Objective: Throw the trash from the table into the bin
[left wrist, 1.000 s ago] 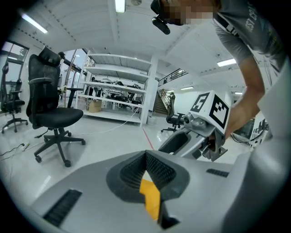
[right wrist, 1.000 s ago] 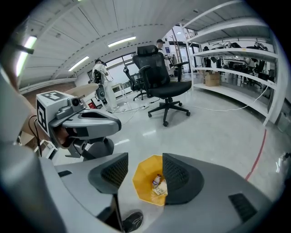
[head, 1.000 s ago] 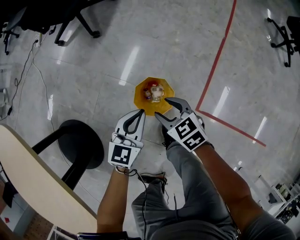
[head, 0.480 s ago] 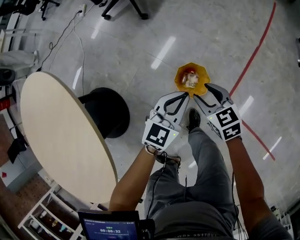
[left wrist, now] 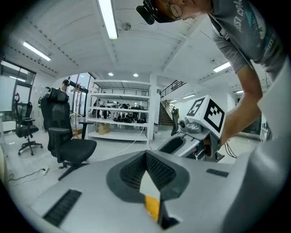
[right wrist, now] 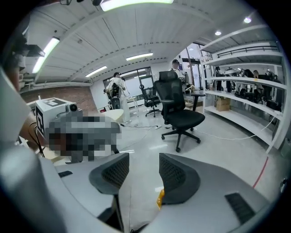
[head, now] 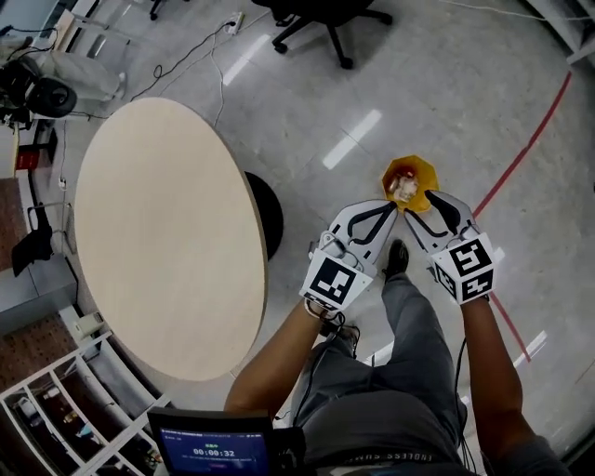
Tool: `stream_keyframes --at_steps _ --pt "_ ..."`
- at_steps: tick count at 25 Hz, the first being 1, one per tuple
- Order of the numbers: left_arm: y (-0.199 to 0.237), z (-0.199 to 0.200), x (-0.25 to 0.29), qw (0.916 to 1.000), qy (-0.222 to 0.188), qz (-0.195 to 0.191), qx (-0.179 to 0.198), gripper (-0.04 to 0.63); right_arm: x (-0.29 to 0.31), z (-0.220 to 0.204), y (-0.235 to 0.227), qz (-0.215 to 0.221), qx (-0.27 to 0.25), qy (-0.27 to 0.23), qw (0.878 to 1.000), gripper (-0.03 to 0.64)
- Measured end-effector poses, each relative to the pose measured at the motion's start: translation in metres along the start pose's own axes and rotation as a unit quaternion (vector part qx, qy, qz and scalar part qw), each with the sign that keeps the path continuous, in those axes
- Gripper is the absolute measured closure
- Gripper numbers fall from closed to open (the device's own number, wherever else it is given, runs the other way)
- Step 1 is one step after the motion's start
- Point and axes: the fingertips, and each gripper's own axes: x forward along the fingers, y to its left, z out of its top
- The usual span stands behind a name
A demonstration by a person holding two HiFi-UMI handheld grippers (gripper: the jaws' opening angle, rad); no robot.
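Observation:
The orange bin (head: pixel 415 172) stands on the floor with trash (head: pixel 403 189) inside it. Both grippers hover above it in the head view. My left gripper (head: pixel 390 208) is shut with nothing in it; in its own view the pads meet at the tip of the left gripper (left wrist: pixel 146 154), and a sliver of the bin (left wrist: pixel 153 205) shows below. My right gripper (head: pixel 420 204) is open and empty. In its own view floor shows between the pads of the right gripper (right wrist: pixel 143 157), with an orange edge of the bin (right wrist: pixel 160 199) beside one pad. The round beige table (head: pixel 167 232) at the left is bare.
A black stool (head: pixel 268 212) stands partly under the table's right edge. A black office chair (head: pixel 325 20) is at the top, also seen as the chair (right wrist: pixel 178 113) ahead. A red tape line (head: pixel 532 139) crosses the floor at right. Shelves (head: pixel 56 418) stand at lower left.
Both grippers have risen away from the bin, which now looks smaller. The head view has swung so the whole round table shows at left. Jaws unchanged.

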Motion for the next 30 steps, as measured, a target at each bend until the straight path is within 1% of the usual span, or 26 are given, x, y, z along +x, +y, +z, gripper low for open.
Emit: stream_keyframes --at_steps 1,2,3,5,6,10,13,16,18,19,22,25,28,30 --pt "0.000 0.011 -0.013 1.0000 -0.007 0.005 0.004 0.562 -0.005 0.013 0.012 0.003 -0.008 -0.006 1.000 0.403" --pt "0.001 0.022 -0.027 0.9998 -0.014 0.012 0.009 0.563 -0.010 0.026 0.025 0.004 -0.017 -0.013 1.000 0.426" --pt "0.001 0.034 -0.042 0.9995 -0.022 0.018 0.017 0.563 -0.016 0.040 0.038 0.004 -0.026 -0.020 0.999 0.484" --pt "-0.001 0.057 -0.077 0.9978 -0.035 0.028 0.049 0.561 -0.029 0.067 0.069 0.007 -0.042 -0.038 0.998 0.574" --pt "-0.003 0.068 -0.095 0.9966 -0.040 0.033 0.064 0.563 -0.036 0.080 0.086 0.011 -0.049 -0.047 0.998 0.607" --pt "-0.005 0.094 -0.159 0.9920 -0.059 0.066 0.090 0.563 -0.050 0.118 0.144 0.035 -0.076 -0.080 0.993 0.609" --pt "-0.010 0.116 -0.213 0.9866 -0.074 0.096 0.109 0.563 -0.068 0.146 0.188 0.051 -0.093 -0.106 0.989 0.609" --pt "-0.023 0.159 -0.294 0.9795 -0.090 0.127 0.128 0.562 -0.107 0.190 0.259 0.068 -0.114 -0.131 0.982 0.609" --pt "-0.030 0.180 -0.346 0.9749 -0.095 0.147 0.138 0.562 -0.126 0.216 0.308 0.084 -0.130 -0.147 0.977 0.609" --pt "-0.031 0.184 -0.368 0.9725 -0.097 0.156 0.143 0.561 -0.130 0.223 0.330 0.093 -0.139 -0.155 0.974 0.609" --pt "-0.035 0.176 -0.421 0.9661 -0.098 0.182 0.155 0.562 -0.129 0.231 0.388 0.121 -0.162 -0.177 0.963 0.609" --pt "-0.050 0.176 -0.484 0.9587 -0.101 0.209 0.164 0.561 -0.140 0.240 0.455 0.146 -0.186 -0.196 0.952 0.609" --pt "-0.069 0.182 -0.553 0.9494 -0.111 0.240 0.170 0.563 -0.161 0.250 0.528 0.175 -0.203 -0.214 0.939 0.609" --pt "-0.074 0.190 -0.591 0.9418 -0.123 0.262 0.171 0.562 -0.172 0.258 0.568 0.201 -0.213 -0.222 0.930 0.609"
